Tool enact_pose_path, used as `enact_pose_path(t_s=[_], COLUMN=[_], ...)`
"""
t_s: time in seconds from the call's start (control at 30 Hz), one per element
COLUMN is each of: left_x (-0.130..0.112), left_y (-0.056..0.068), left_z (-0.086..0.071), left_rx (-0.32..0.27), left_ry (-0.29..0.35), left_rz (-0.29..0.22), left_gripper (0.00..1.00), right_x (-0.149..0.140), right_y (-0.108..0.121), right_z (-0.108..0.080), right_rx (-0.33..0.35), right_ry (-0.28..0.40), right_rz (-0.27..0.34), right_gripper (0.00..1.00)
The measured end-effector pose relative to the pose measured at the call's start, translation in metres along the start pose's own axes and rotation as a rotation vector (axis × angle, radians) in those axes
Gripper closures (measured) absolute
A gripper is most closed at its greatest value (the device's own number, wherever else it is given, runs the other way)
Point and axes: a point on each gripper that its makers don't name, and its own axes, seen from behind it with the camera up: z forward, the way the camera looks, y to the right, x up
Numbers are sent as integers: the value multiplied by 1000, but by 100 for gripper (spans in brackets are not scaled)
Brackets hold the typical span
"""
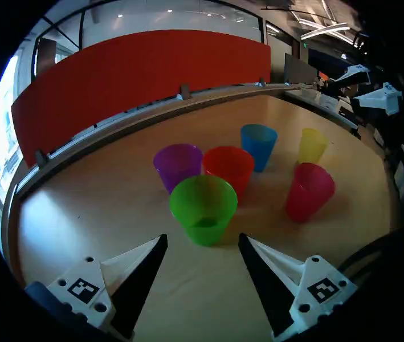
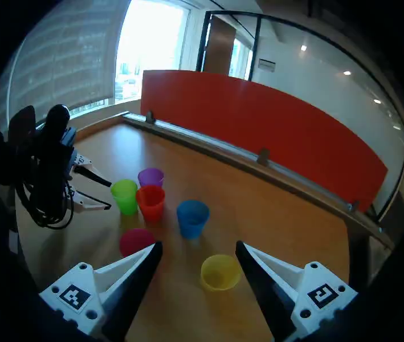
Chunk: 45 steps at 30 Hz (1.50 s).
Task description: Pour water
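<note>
- Wooden surface (image 1: 116,194) is seen in the left gripper view, backed by a long red partition (image 1: 145,85) with glass walls and ceiling lights behind it.
- Six plastic cups are set upright on it. A green cup (image 1: 203,208) is nearest, with a purple cup (image 1: 177,164) and a red cup (image 1: 228,166) just behind it, the three bunched close together.
- A blue cup (image 1: 258,145) is placed behind the red cup, a pink cup (image 1: 309,191) off to the right, and a yellow cup (image 1: 312,145) behind the pink cup.
- The left gripper (image 1: 202,235) is held with its jaws released and spread wide. The green cup is lined up just ahead of the tips and is touched by neither.
- Whether any cup holds water cannot be told.
- In the right gripper view a bright window (image 2: 150,45) is seen beyond the same surface (image 2: 293,228) and partition (image 2: 258,125).
- The right gripper (image 2: 198,243) is also released, jaws apart and nothing grasped. The yellow cup (image 2: 220,272) is seen between them, untouched.
- The blue cup (image 2: 192,218) and pink cup (image 2: 136,240) are found farther off, with the red cup (image 2: 151,202), green cup (image 2: 124,195) and purple cup (image 2: 151,176) behind.
- The left gripper (image 2: 109,195) is seen at the left, pointed at the green cup.
</note>
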Motion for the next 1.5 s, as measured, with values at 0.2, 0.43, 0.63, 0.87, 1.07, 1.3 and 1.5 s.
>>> enact_pose_path(t_s=[0.2,0.43,0.63,0.87,1.07,1.3,1.5], left_x=[-3,-2,4,7,9,10,10], left_y=[-5,-3,0,2,1,2,4], left_z=[16,28,36,42,45,47,48], left_rx=[-5,-21,-27,-31,-31,-36,-44], left_ry=[-10,-9,8,17,26,27,28], left_rz=[-11,-9,-10,1,-5,-5,-8], left_gripper=[8,8,8,8,8,8,8], right_x=[0,0,-1,-2,-2,-3,-4], right_y=[1,2,2,3,3,4,6], right_z=[5,10,14,17,18,18,17], right_rx=[1,0,0,0,1,-1,-2], right_ry=[-8,-15,-19,-20,-23,-23,-22], right_rz=[-1,3,4,2,5,6,6], right_gripper=[0,0,0,0,0,0,0])
